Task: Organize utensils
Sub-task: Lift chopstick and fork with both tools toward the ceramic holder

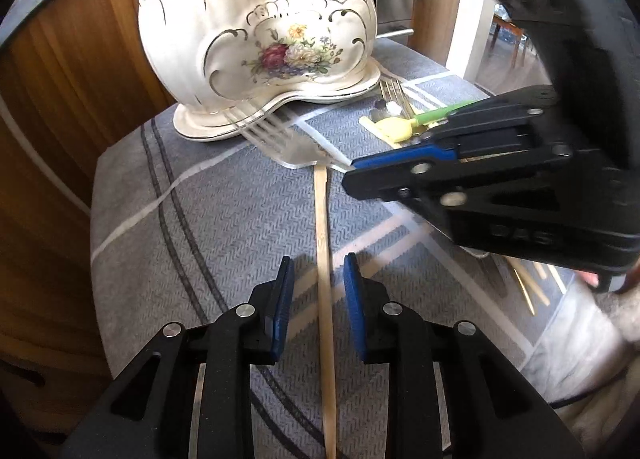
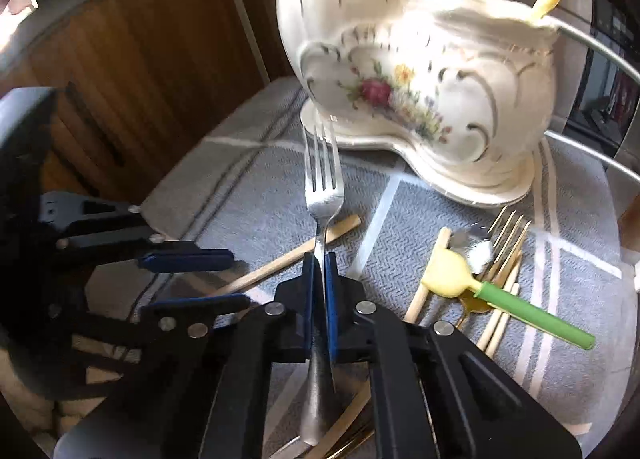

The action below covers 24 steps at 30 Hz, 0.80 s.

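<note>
Right gripper (image 2: 319,259) clamps tight on the silver fork (image 2: 322,187). Left gripper (image 1: 318,271) stands part-open, the wooden stick (image 1: 326,299) lying loose between its pads.

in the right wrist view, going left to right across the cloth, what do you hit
left gripper → wooden chopstick → silver fork held in the right gripper → yellow-headed utensil with green handle → gold forks

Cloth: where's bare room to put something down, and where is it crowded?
Free: the cloth left of the chopstick, in front of the ceramic holder. Crowded: right side, where the green-handled utensil, gold forks and more chopsticks pile up.
</note>
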Each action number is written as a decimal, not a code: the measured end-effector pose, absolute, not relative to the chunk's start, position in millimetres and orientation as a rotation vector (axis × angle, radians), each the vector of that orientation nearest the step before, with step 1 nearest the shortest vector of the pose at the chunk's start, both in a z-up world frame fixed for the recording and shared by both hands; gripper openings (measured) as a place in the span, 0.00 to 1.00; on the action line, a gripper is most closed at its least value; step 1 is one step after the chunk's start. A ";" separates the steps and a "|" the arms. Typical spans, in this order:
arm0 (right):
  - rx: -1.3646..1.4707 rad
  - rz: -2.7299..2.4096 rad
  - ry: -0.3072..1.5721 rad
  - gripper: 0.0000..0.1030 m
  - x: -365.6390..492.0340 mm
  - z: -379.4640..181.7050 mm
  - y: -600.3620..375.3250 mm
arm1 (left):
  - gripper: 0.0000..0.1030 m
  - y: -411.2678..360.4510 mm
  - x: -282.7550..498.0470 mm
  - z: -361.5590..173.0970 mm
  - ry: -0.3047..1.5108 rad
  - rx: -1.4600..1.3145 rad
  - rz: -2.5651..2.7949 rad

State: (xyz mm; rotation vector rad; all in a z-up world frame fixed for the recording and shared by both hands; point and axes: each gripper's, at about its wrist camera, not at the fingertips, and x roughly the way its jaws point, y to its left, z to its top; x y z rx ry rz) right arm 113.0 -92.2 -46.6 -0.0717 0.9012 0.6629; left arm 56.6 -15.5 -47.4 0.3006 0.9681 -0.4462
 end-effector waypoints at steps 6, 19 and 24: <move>-0.005 0.685 0.815 0.05 102.4 -30.6 -117.6 | 0.14 -23.7 66.1 -45.4 0.986 0.314 -0.430; 0.095 0.661 0.549 0.05 66.7 21.2 -171.3 | 0.06 -25.0 37.6 -26.1 0.762 0.342 -0.367; 0.169 0.606 0.461 0.05 66.0 35.1 -192.5 | 0.06 -9.1 20.6 4.2 0.595 0.260 -0.386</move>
